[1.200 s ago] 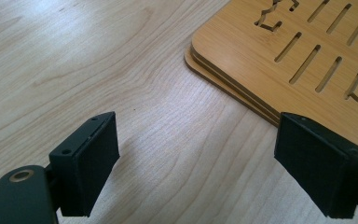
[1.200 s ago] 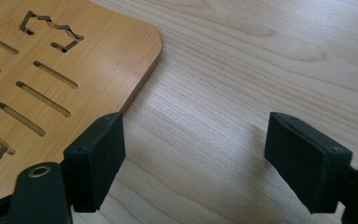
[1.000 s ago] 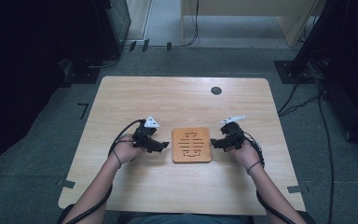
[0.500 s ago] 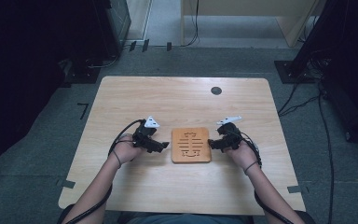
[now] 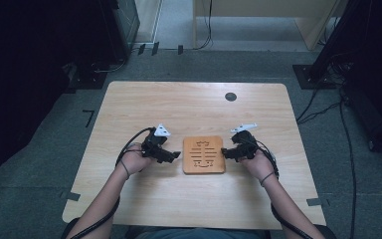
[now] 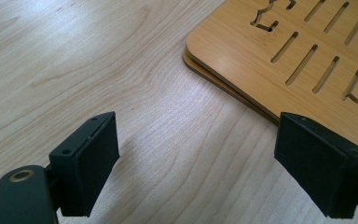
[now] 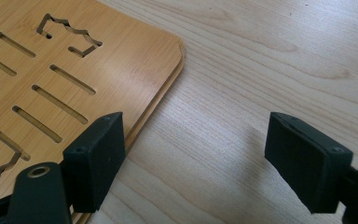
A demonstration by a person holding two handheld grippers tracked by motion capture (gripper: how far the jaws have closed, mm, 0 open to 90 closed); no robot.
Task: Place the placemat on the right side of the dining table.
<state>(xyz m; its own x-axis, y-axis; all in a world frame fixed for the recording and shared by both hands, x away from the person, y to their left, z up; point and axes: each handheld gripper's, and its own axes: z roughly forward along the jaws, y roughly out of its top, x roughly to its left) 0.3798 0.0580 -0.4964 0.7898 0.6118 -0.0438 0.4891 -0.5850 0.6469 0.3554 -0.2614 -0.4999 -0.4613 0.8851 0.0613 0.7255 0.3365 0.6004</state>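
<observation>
A slotted wooden board (image 5: 204,155) lay flat on the counter (image 5: 189,107) between the left tongs (image 5: 175,156) and the right tongs (image 5: 225,152), both sets spread wide and gripping nothing (each poised just beside a board edge).

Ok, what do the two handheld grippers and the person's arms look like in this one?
Both the left gripper and right gripper are black, each topped by a pale grey three-cornered plate and trailing a black cable along a bare forearm. Each wrist wears a thin dark band. Close up, the jaws carry flat, rectangular black pads.
</observation>
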